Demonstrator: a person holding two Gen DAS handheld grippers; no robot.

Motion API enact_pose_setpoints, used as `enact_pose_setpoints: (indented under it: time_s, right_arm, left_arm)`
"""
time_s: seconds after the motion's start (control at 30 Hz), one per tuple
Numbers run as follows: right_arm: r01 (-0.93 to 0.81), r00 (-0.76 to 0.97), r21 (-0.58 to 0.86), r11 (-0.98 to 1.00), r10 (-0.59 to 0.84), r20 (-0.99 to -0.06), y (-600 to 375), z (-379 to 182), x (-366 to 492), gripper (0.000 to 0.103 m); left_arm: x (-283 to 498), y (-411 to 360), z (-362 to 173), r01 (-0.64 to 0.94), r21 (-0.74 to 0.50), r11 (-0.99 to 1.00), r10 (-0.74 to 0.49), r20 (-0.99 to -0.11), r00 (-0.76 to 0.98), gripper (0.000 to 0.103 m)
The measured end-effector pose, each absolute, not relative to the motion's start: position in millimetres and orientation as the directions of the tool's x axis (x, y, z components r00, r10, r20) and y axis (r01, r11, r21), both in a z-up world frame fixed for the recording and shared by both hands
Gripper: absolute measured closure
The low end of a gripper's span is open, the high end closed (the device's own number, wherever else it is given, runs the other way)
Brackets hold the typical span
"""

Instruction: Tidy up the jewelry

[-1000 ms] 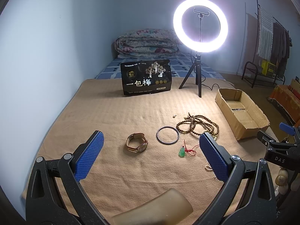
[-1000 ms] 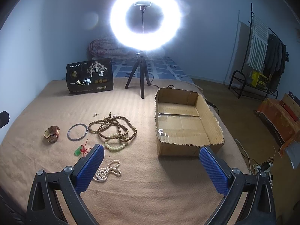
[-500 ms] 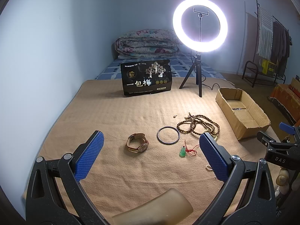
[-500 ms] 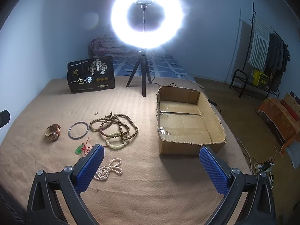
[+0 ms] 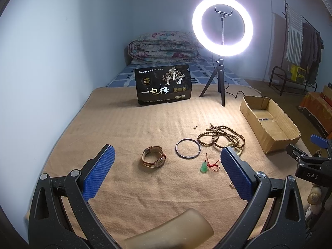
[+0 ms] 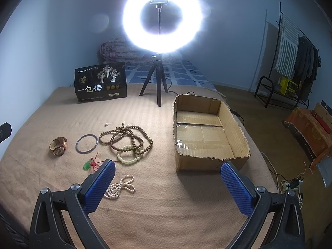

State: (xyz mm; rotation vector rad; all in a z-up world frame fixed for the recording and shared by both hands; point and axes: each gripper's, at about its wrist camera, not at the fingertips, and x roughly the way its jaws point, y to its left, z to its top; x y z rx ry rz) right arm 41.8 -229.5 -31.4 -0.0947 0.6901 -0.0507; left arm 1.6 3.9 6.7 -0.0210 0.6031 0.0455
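Observation:
Jewelry lies on a tan blanket point(image 5: 124, 128): a brown-strap watch point(image 5: 154, 159), a dark bangle point(image 5: 188, 148), a green pendant on red cord point(image 5: 204, 166), and brown bead strands point(image 5: 222, 137). The right wrist view also shows the watch point(image 6: 58, 146), bangle point(image 6: 87, 143), pendant point(image 6: 87, 164), brown beads point(image 6: 126, 138), a pale bead bracelet point(image 6: 127, 157) and a white pearl string point(image 6: 121, 186). An empty cardboard box point(image 6: 209, 132) sits right of them. My left gripper point(image 5: 166, 173) is open above the blanket near the watch. My right gripper point(image 6: 168, 186) is open, between pearls and box.
A black snack bag point(image 5: 162, 87) stands at the back. A lit ring light on a tripod point(image 5: 222, 29) stands beside it. A small pale earring point(image 6: 107, 123) lies behind the beads. A folded quilt point(image 5: 164, 45) lies far back. A clothes rack point(image 6: 290, 62) stands right.
The right gripper has moved slightly forward and lower toward the jewelry and box. The left gripper has barely moved. Both stay open and empty.

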Motion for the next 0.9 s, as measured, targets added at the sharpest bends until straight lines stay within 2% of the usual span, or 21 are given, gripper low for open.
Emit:
enact_pose_setpoints:
  time_s: [0.67,0.9]
  right_arm:
    - [0.010,0.764,-0.101,0.995,-0.073,-0.641,-230.2,-34.3,40.5,0.000]
    - [-0.015,0.737,-0.085,0.996,-0.047,-0.674,-231.2,-38.4,48.1,0.000]
  left_arm:
    - [0.3,18.4,-6.7,-0.061,0.008,0.998,0.055,-0.574,0.817,0.000]
    - [3.0,24.2,-8.8,-0.077,0.029,0.997,0.079,-0.587,0.806,0.000]
